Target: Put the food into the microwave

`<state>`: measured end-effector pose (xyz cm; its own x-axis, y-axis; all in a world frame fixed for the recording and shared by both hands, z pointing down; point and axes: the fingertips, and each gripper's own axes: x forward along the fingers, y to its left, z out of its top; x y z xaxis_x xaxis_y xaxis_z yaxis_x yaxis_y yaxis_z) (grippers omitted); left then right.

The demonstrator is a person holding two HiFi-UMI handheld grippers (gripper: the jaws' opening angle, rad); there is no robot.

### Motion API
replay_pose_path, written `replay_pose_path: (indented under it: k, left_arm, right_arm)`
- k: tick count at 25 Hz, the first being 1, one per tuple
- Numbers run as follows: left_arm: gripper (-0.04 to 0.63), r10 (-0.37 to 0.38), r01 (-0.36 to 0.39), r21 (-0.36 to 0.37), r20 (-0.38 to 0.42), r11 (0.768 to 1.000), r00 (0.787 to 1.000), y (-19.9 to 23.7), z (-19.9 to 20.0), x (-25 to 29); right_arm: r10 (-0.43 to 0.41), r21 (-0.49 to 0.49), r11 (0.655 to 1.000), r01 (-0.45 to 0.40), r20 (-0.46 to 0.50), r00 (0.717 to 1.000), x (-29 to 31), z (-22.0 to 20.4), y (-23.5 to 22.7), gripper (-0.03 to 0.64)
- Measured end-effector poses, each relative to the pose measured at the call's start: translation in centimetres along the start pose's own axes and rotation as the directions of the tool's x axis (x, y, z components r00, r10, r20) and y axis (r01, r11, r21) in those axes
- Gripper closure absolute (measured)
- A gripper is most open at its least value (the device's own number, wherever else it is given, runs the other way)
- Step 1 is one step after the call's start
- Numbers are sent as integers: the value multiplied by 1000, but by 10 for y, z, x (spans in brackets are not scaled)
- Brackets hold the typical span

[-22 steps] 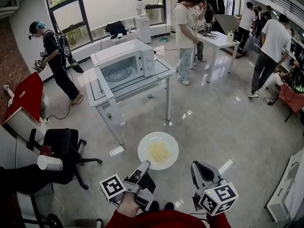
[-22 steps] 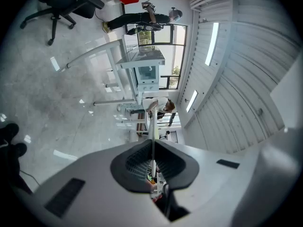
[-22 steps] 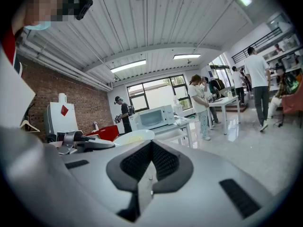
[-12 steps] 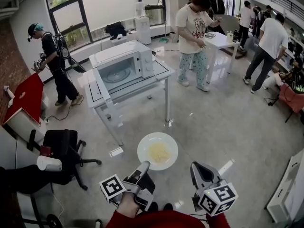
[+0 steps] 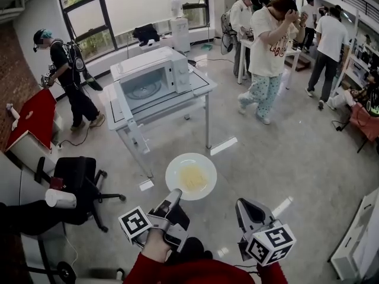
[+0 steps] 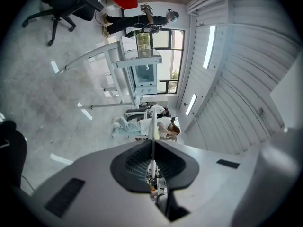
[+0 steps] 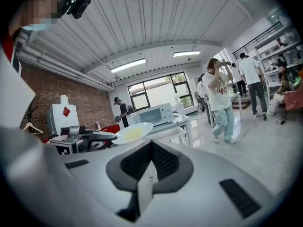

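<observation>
A white plate [image 5: 190, 176] of pale yellow noodles hangs in the air above the floor, with my left gripper [image 5: 173, 194] shut on its near rim. In the left gripper view the plate [image 6: 155, 126] shows edge-on as a thin line between the pressed pads. The white microwave [image 5: 151, 78] stands on a white table [image 5: 201, 90] ahead, door swung open to the left, turntable showing. My right gripper [image 5: 242, 205] hovers right of the plate, shut and holding nothing. The right gripper view shows the plate [image 7: 132, 133] and the microwave [image 7: 154, 114] past its jaws.
A black office chair [image 5: 77, 179] and a red board [image 5: 35, 120] stand at the left. A person with a backpack [image 5: 65, 64] stands behind the table's left end. A person in pale patterned trousers [image 5: 269, 52] walks at the right; others stand by a far desk.
The plate and my left gripper have moved up and slightly left in the view, nearer the table. The person in patterned trousers has walked to the right.
</observation>
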<state>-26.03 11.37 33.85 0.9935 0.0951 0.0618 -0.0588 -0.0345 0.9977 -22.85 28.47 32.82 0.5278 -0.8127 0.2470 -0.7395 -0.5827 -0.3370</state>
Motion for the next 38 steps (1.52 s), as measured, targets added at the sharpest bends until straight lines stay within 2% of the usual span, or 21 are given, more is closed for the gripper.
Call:
replay_pose_path:
  k: [9, 17, 26, 32, 35, 38]
  left_arm:
    - [571, 4, -4, 16, 42, 1000, 999, 1, 34, 46]
    - [571, -2, 1, 15, 40, 1000, 999, 5, 79, 118]
    - [571, -2, 1, 8, 84, 1000, 996, 1, 147, 193]
    - [571, 17, -20, 23, 128, 1000, 992, 0, 174, 215]
    - [571, -6, 4, 13, 163, 1000, 987, -6, 184, 228]
    - [571, 34, -42, 35, 208, 999, 978, 0, 197, 238]
  right_arm:
    - [-33, 30, 999, 34, -13, 999, 37, 9, -31, 603]
    - [-16, 37, 999, 17, -38, 999, 120, 35, -59, 603]
    - [43, 24, 999, -41, -83, 996, 232, 74, -77, 603]
    - [98, 5, 995, -98, -116, 988, 276, 90, -80, 603]
    - [131, -8, 991, -133, -130, 983, 297, 99, -85, 603]
    - [181, -27, 982, -187, -157, 971, 324, 108, -93, 603]
